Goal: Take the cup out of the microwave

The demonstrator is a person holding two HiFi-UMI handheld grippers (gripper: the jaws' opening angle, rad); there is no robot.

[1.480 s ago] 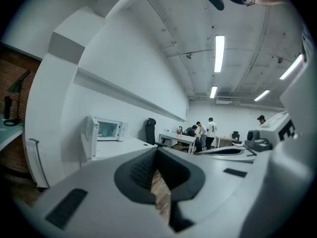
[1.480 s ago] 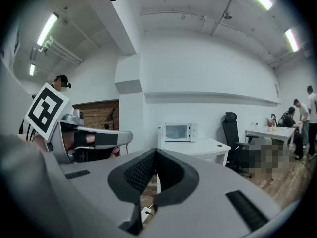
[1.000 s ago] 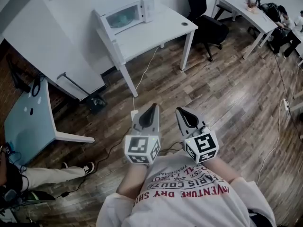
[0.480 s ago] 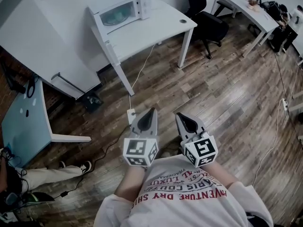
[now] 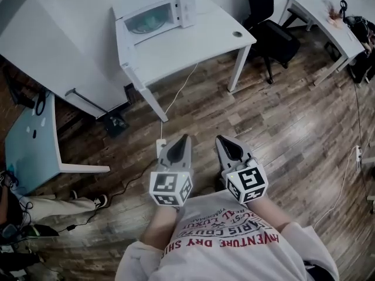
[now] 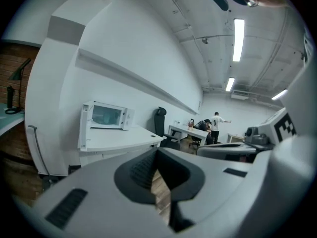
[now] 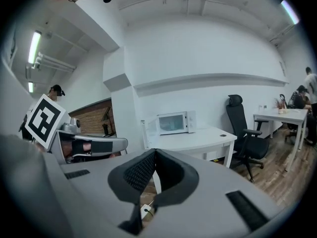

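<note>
White table (image 5: 193, 45) on wood floor (image 5: 281, 127), white microwave (image 5: 153, 18) at its far left corner

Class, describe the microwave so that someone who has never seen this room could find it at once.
Look to the white desk against the white wall, left of the black office chair. At its back left corner sits the microwave, a white box with a greenish glass window, the only appliance on that desk.

White microwave (image 5: 153, 17), white table (image 5: 193, 45), brown wood-plank floor (image 5: 281, 116).
</note>
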